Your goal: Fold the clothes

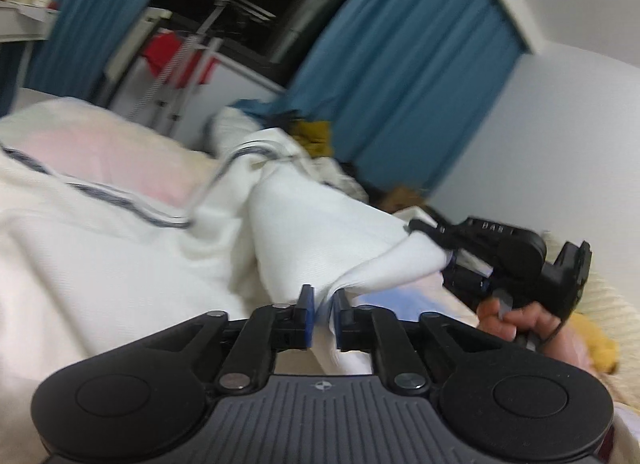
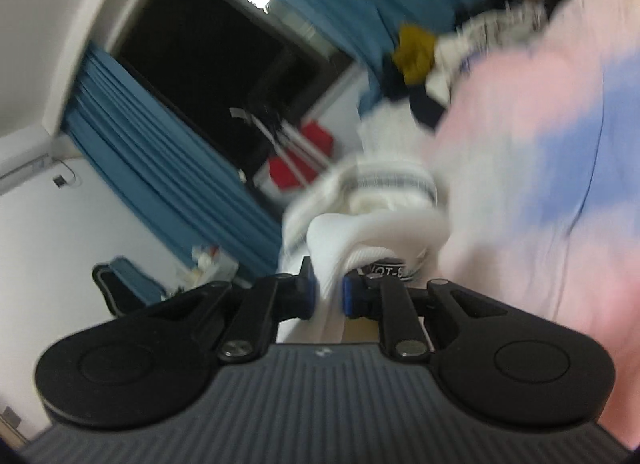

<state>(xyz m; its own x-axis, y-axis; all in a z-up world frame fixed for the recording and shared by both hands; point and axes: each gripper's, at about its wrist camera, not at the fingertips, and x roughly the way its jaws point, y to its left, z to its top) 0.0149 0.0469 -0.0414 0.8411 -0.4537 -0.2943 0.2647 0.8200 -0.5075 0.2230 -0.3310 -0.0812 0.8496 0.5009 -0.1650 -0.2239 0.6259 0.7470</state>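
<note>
1. The bed (image 1: pixel 92 304), spread with a pale pink and blue sheet (image 2: pixel 560 135), carries everything; in the left wrist view its surface runs from the near left edge toward the far right corner
2. Blue curtains (image 1: pixel 404 75) hang behind the bed on either side of a dark window (image 2: pixel 192 51)
3. The white garment (image 1: pixel 304 223), trimmed with a dark stripe, lies over the middle of the bed, its near part lifted and pulled taut between the two claws
4. A heap of other clothes (image 1: pixel 312 135), with a mustard-yellow piece in it, sits at the far edge of the bed by the curtain
5. The right gripper (image 1: pixel 436 248), held in a hand (image 1: pixel 516 320) near the right edge of the bed, is narrow and pinches a corner of the white garment; its own view, badly blurred, shows cloth bunched between the blue pads (image 2: pixel 347 296)
6. The left gripper (image 1: pixel 322 304) is narrow too, a fold of the same white cloth passing between its blue pads (image 1: pixel 307 306), which press on it
</note>
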